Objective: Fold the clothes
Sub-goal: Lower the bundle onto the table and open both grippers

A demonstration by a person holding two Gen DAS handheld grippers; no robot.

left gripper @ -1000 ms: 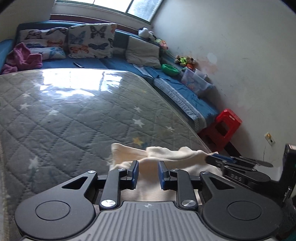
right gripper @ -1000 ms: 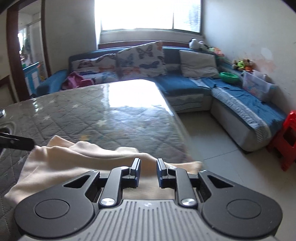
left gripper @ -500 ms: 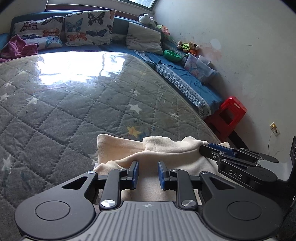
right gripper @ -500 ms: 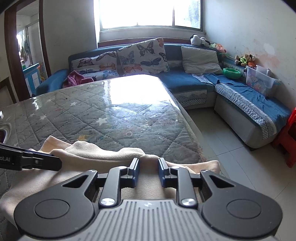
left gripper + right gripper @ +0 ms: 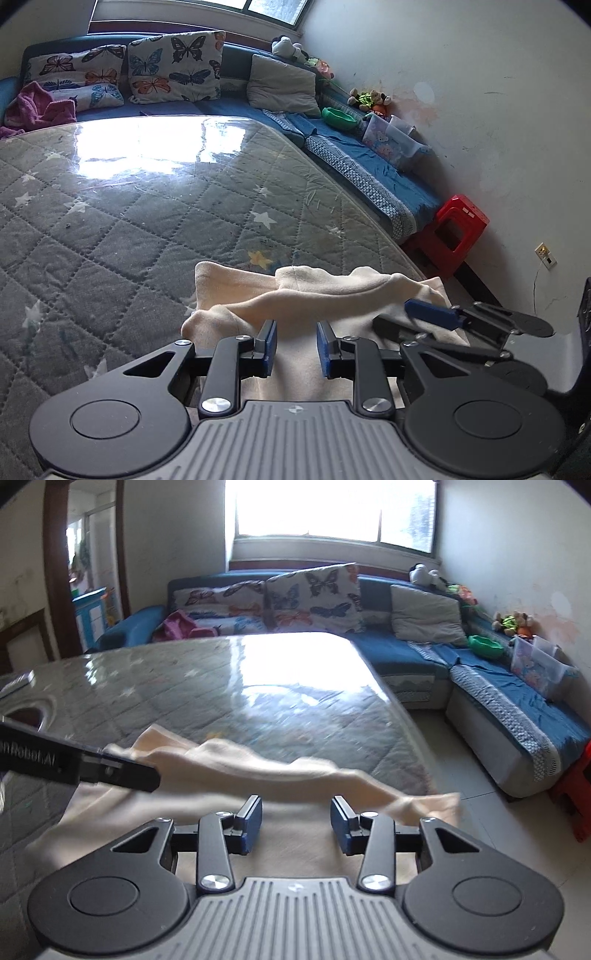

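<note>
Cream garment [image 5: 325, 295]: bunched along the near edge of the quilted grey bench [image 5: 122, 221], right end overhanging toward the floor. Left tool [image 5: 294, 347]: blue pads a narrow gap apart, cloth lying between; whether they pinch it cannot be told. Right tool [image 5: 296, 821]: jaws have just been opening, now standing wide, cloth beneath, nothing gripped. Blue sofa [image 5: 399, 653] with butterfly cushions [image 5: 314, 598] at 12 o'clock; red stool [image 5: 454, 232] at 3 o'clock

The garment [image 5: 332, 295] lies on the mattress's [image 5: 147, 221] near edge, sofa [image 5: 236, 107] behind, stool [image 5: 454, 232] right.
</note>
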